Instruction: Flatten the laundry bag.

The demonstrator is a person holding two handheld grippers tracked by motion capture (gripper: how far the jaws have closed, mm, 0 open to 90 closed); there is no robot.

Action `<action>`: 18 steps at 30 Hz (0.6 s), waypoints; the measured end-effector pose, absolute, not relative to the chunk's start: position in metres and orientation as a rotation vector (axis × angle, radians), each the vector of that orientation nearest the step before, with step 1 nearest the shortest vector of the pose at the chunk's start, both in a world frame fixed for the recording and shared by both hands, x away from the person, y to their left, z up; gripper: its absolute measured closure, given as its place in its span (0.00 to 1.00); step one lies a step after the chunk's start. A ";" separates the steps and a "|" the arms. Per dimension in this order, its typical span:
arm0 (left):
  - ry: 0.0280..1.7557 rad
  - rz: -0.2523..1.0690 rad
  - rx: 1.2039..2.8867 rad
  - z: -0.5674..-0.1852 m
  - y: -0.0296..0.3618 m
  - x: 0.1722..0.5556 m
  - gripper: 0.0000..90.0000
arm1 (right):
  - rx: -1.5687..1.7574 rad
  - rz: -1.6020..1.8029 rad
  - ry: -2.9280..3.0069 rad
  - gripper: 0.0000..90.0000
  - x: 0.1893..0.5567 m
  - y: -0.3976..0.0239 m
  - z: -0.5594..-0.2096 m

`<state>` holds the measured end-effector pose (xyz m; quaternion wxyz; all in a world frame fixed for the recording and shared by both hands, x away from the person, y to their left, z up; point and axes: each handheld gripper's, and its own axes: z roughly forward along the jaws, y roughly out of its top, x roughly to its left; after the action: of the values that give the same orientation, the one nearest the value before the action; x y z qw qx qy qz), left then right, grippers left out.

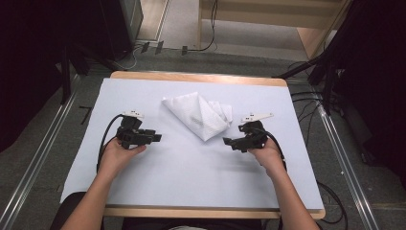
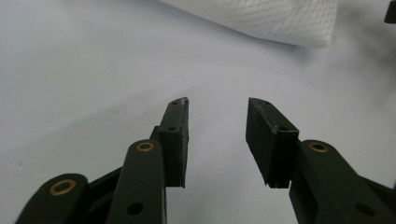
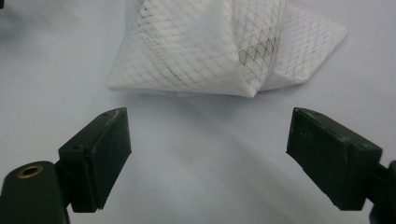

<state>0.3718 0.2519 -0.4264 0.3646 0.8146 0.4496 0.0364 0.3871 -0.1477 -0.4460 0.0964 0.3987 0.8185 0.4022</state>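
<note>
Work: folding a white mesh cloth (image 1: 198, 115) on the bench (image 1: 143, 182).

Cloth: it lay a little beyond the bench's middle, between the two hands and farther from the person, already folded into a rough triangle with its point toward the person and layered flaps on its right side. In the right gripper view the folded cloth (image 3: 219, 46) sat just ahead of the jaws, apart from them; in the left gripper view an edge of the cloth (image 2: 275, 21) lay well ahead, at the top.

Left tongs (image 1: 155, 138): jaws apart, nothing between them, pointing toward the bench's middle, near the cloth's left side but clear of it. From their own camera the left tongs (image 2: 217, 135) stood over bare white cover.

Right tongs (image 1: 227, 141): jaws wide apart and empty, just beside the cloth's point, not touching. From their own camera the right tongs (image 3: 208, 156) faced the cloth squarely.

Progress: judged well advanced, since several folds were already in and the bundle lay compact.

Left to do: probably a last fold or tidy-up, or only drawing both hands away; the pictures could not settle which.
</note>
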 end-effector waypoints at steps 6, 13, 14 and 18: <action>1.149 0.083 2.128 -0.427 0.247 0.376 0.69 | 1.281 1.160 2.383 0.16 0.388 -0.142 -0.454; 1.140 0.086 2.121 -0.425 0.249 0.375 0.57 | 1.257 1.177 2.368 0.16 0.385 -0.146 -0.453; 1.136 0.085 2.124 -0.425 0.249 0.375 0.53 | 1.251 1.171 2.372 0.16 0.385 -0.148 -0.453; 1.141 0.078 2.124 -0.427 0.251 0.376 0.50 | 1.263 1.153 2.382 0.16 0.385 -0.151 -0.456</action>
<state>0.3761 0.2508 -0.4270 0.3565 0.8226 0.4419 0.0303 0.3852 -0.1512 -0.4558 0.1044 0.4282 0.8080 0.3909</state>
